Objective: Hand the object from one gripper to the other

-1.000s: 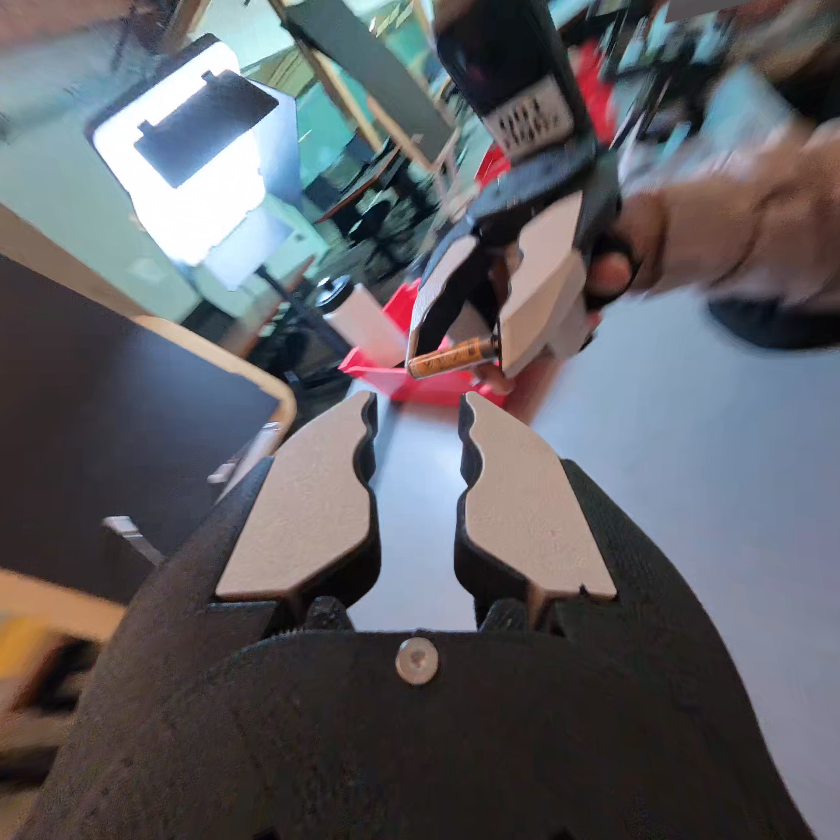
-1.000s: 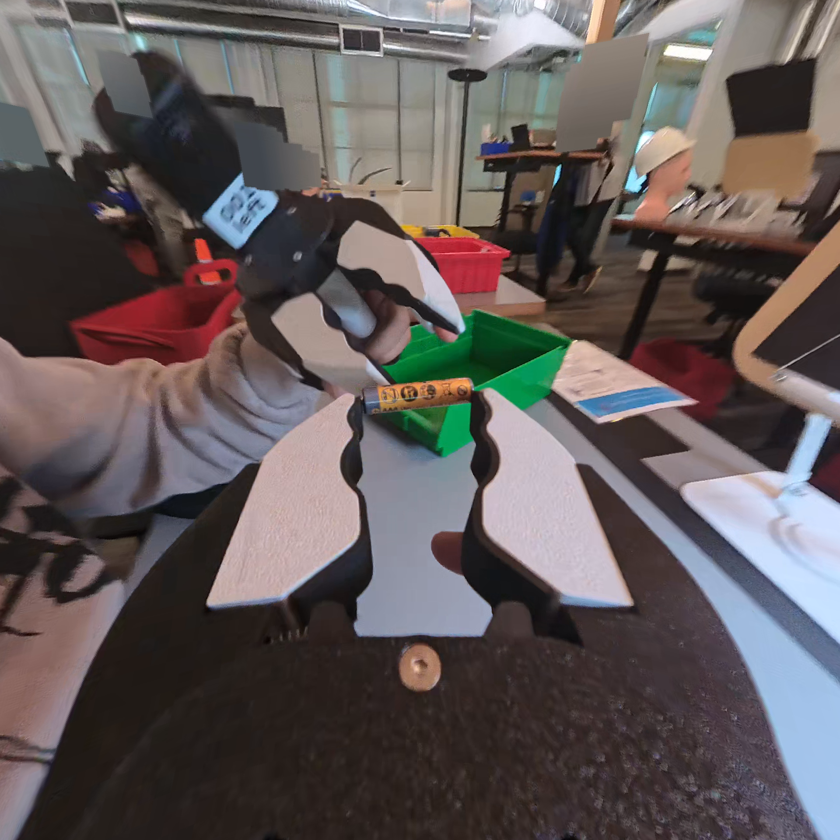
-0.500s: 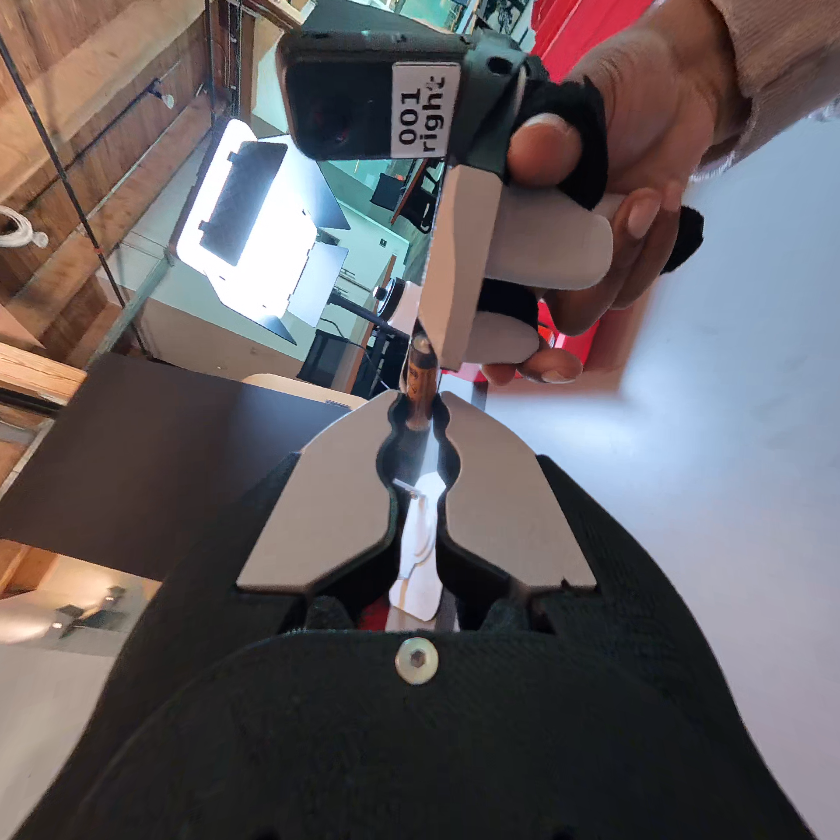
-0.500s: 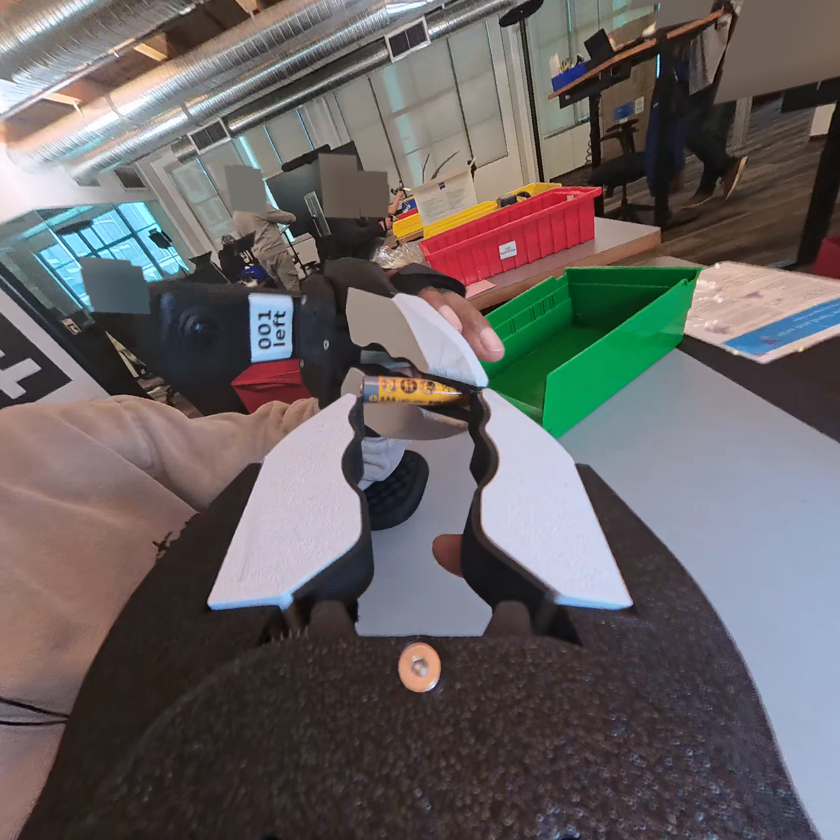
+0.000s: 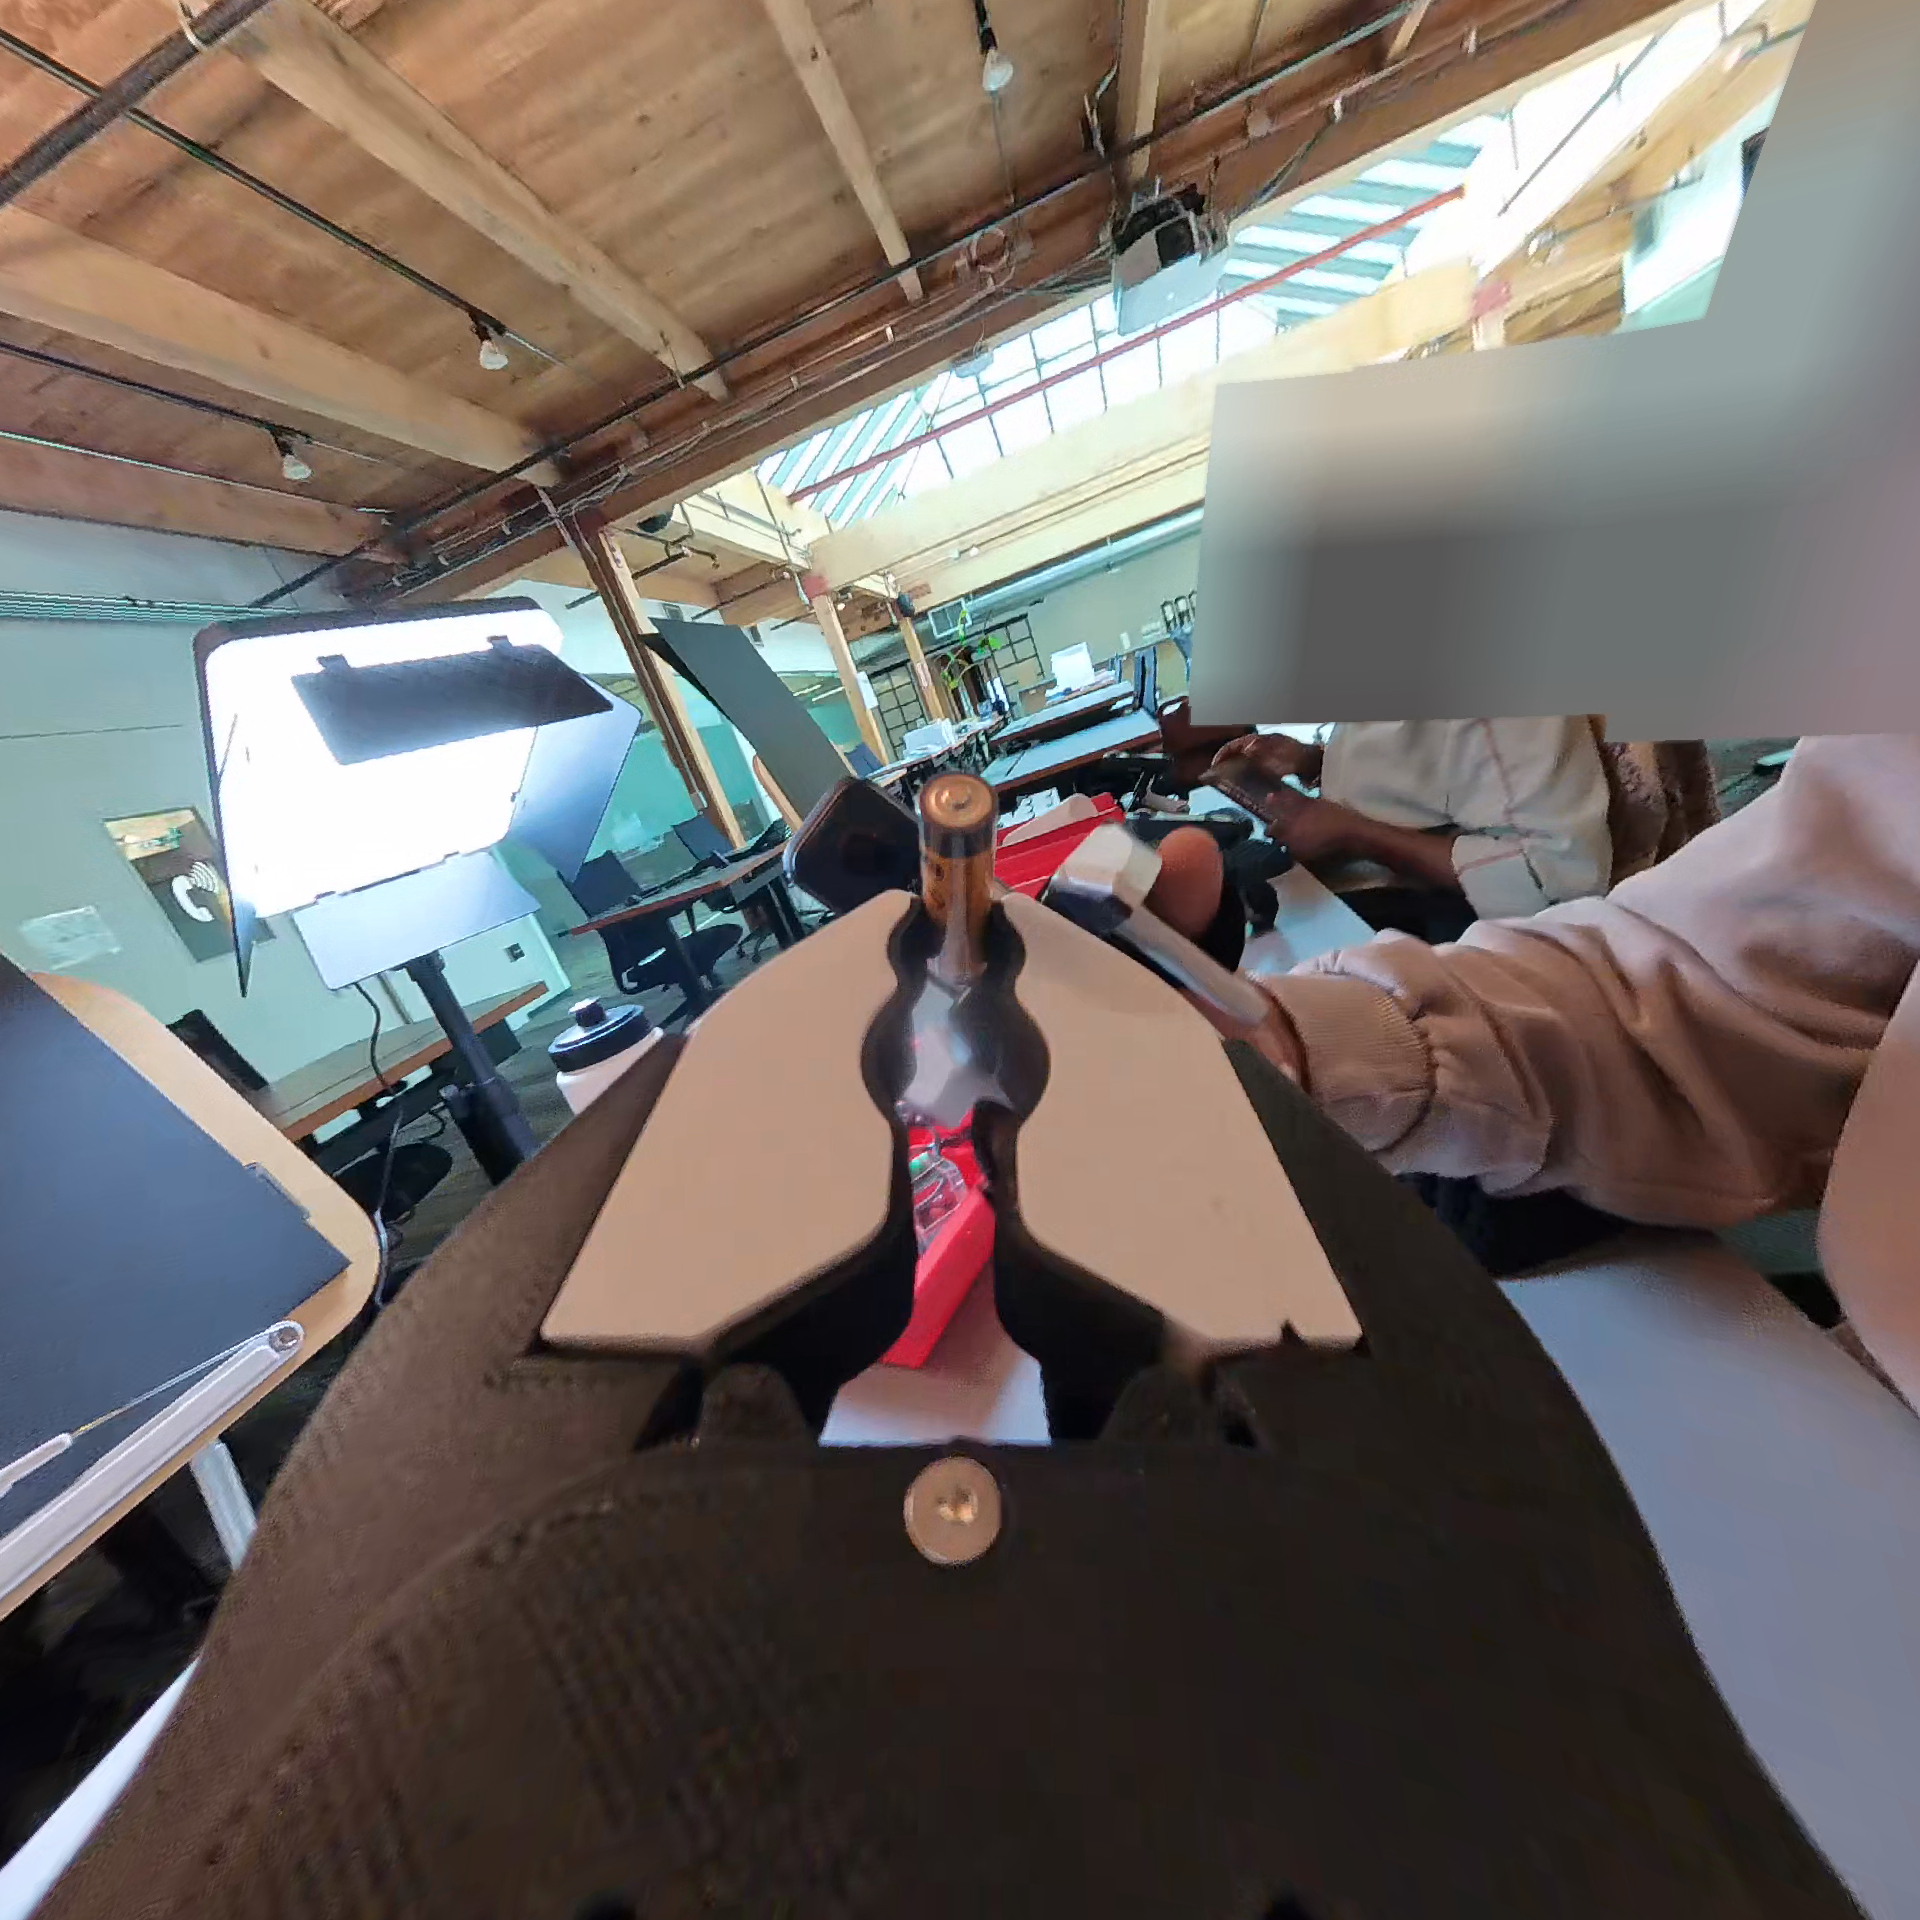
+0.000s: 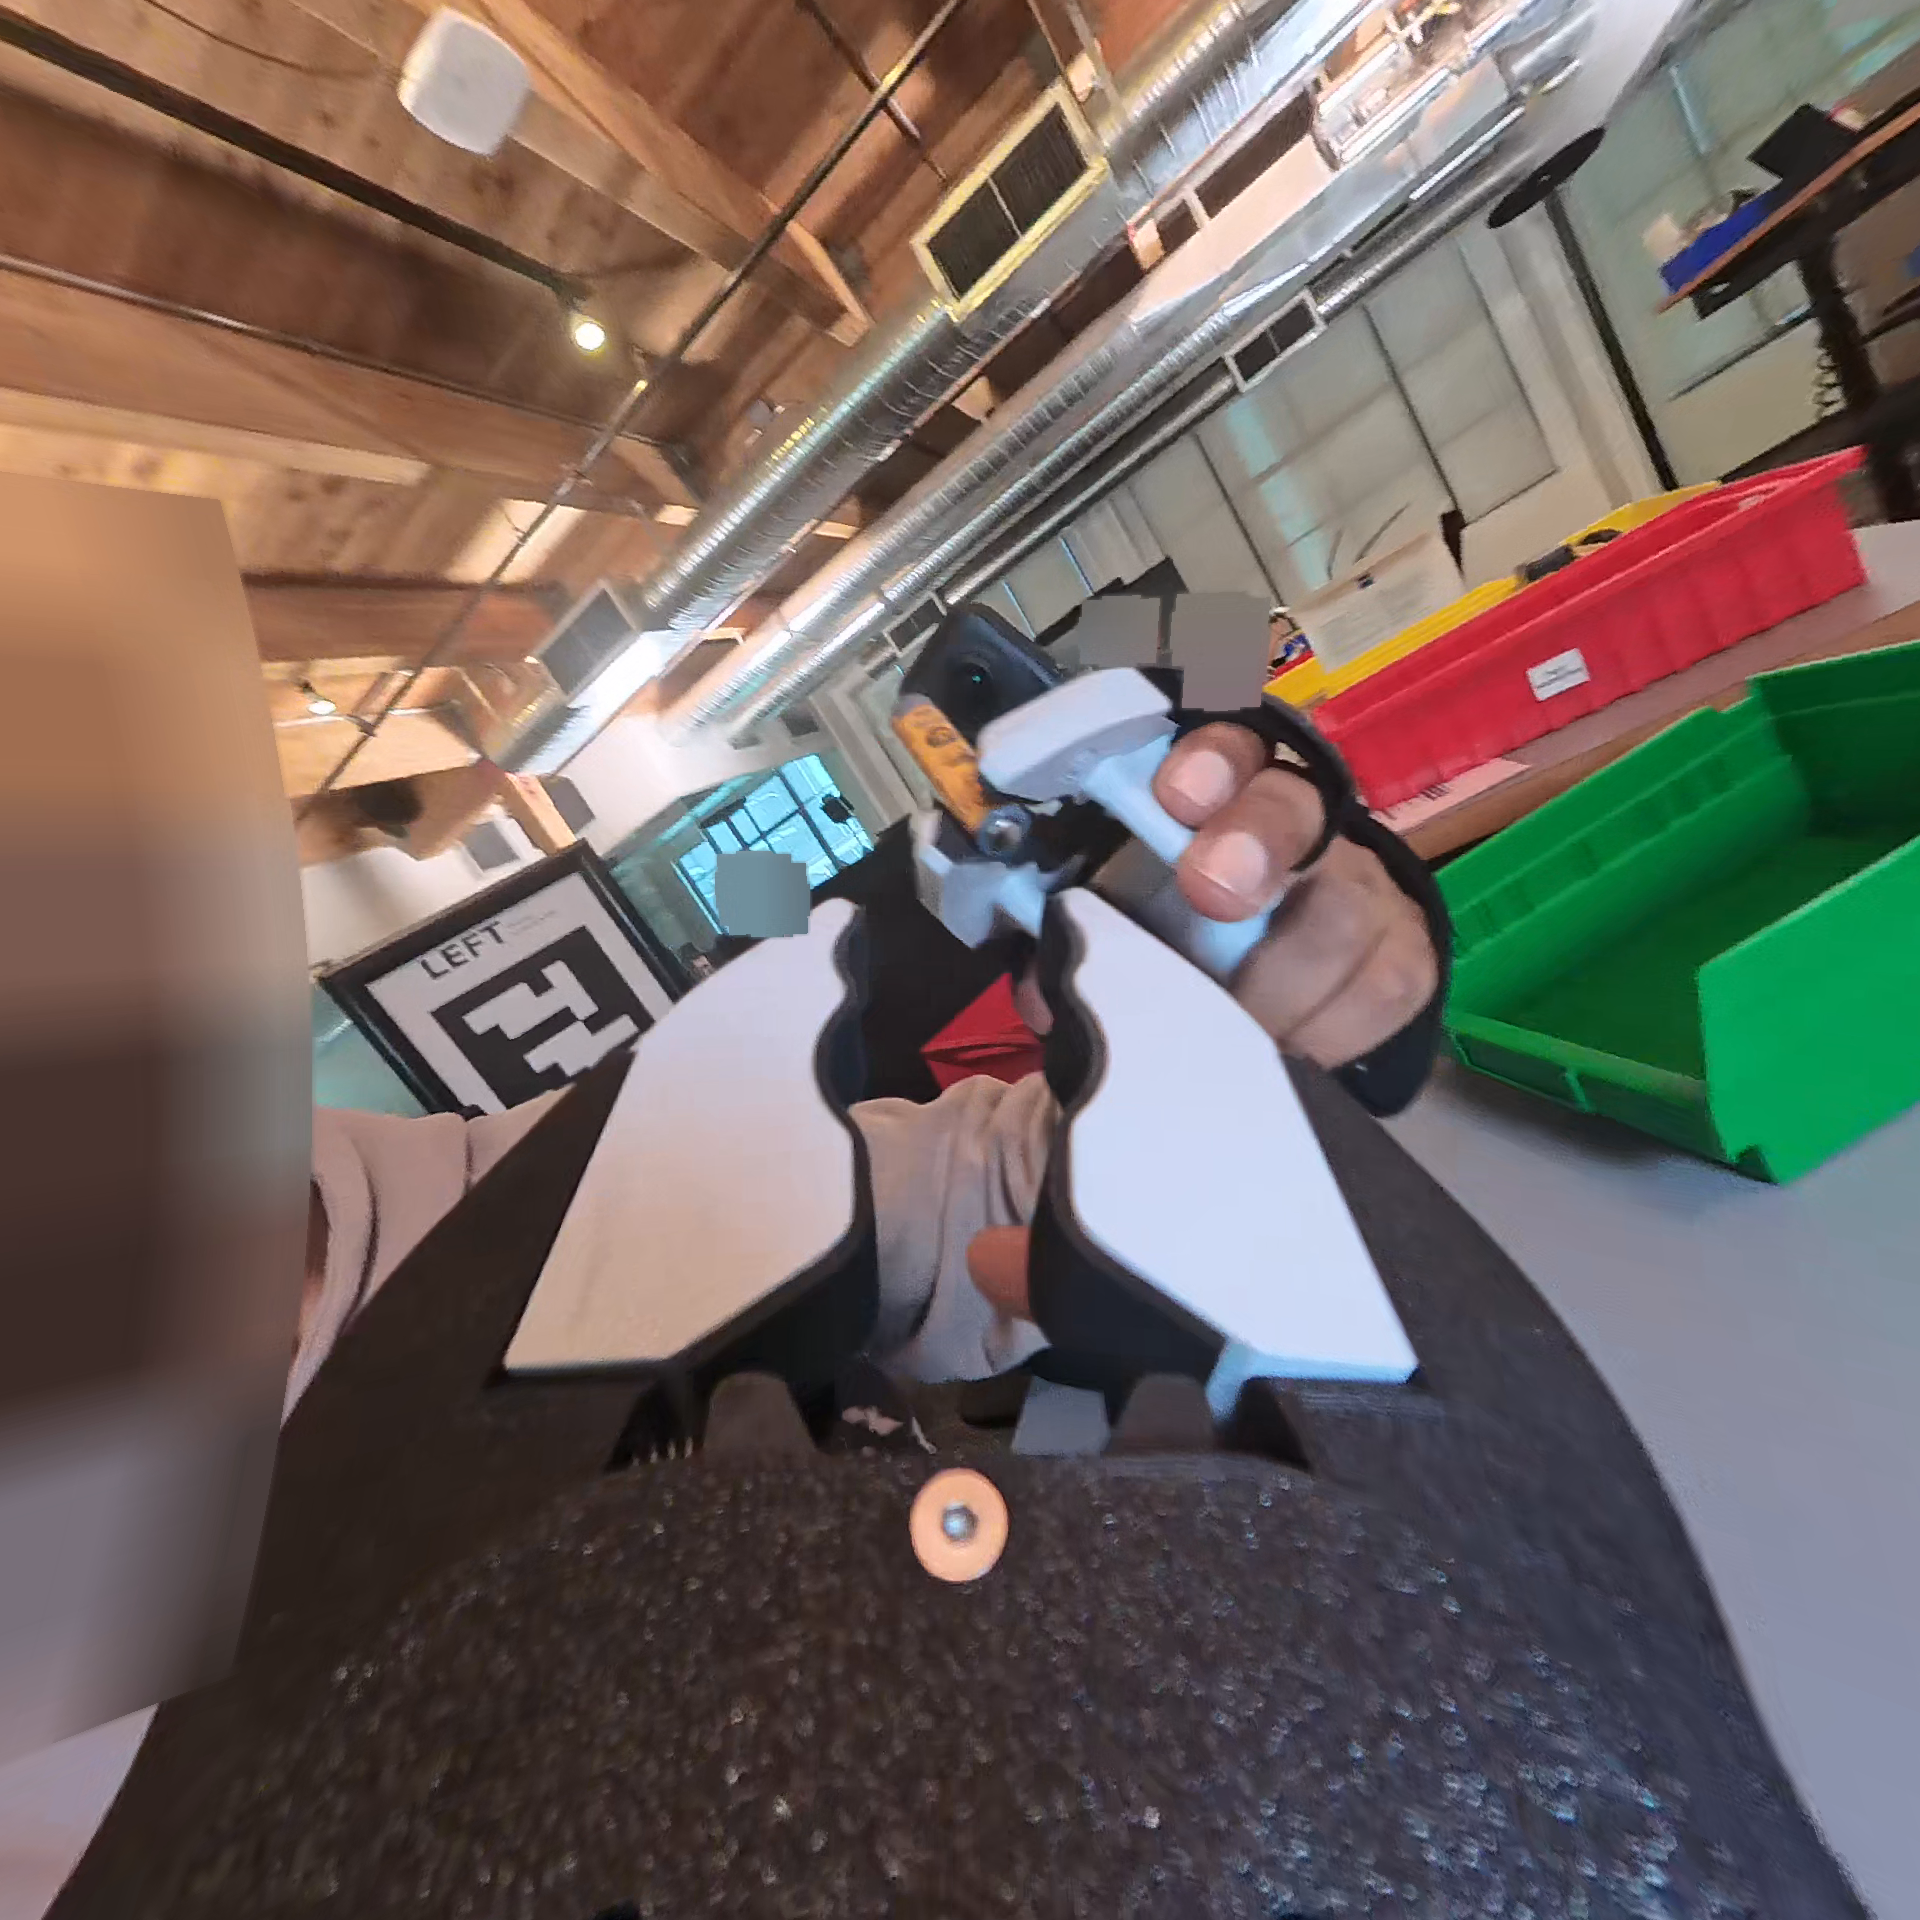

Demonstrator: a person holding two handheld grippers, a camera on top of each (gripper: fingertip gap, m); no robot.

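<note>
A small orange and black battery (image 5: 956,862) stands upright between the tips of my left gripper (image 5: 951,920), which is shut on its lower end. In the right wrist view the same battery (image 6: 940,764) shows farther off, held in the left gripper (image 6: 997,821) by a hand. My right gripper (image 6: 945,909) is open and empty, a short way in front of and below the left one. Part of the right gripper (image 5: 1138,914) shows behind the battery in the left wrist view. Both grippers are held up in the air.
A green bin (image 6: 1662,935) sits on the grey table (image 6: 1558,1299) to the right, with a red bin (image 6: 1610,644) behind it. A red tray (image 5: 945,1278), a white bottle (image 5: 597,1060), a studio light (image 5: 395,769) and a seated person (image 5: 1455,800) lie beyond. Only a small space, under 4 cm, lies between the two pairs of fingers.
The battery has passed from the right gripper to the left. The left gripper closed on it, the right one opened and drew back. Both views have tilted up toward the ceiling.
</note>
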